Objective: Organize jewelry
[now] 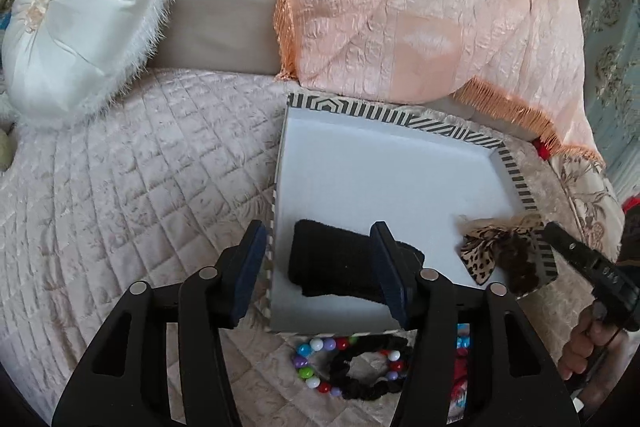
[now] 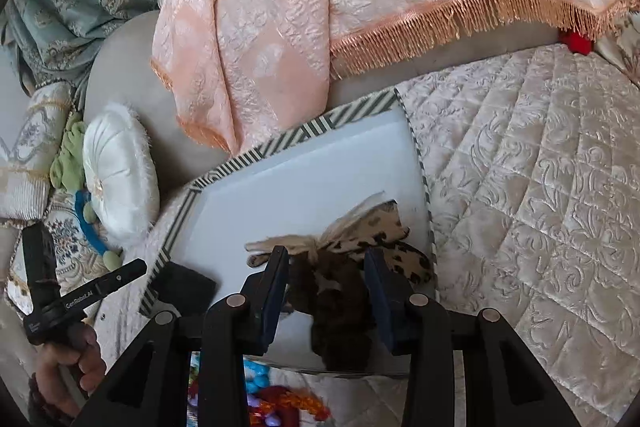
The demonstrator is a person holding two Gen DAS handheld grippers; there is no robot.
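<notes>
A shallow white box with a striped rim lies on the quilted bed; it also shows in the right wrist view. A black band lies in its near left part. My left gripper is open above it, its left finger outside the box wall. A leopard-print scrunchie with a bow lies at the box's near right corner, also seen in the left wrist view. My right gripper is open around it, not closed on it. A coloured bead bracelet and a black scrunchie lie on the bed before the box.
A peach fringed cloth hangs behind the box. A white round cushion sits at the back left. More coloured jewelry lies near the box's front edge. A small red object sits under the fringe.
</notes>
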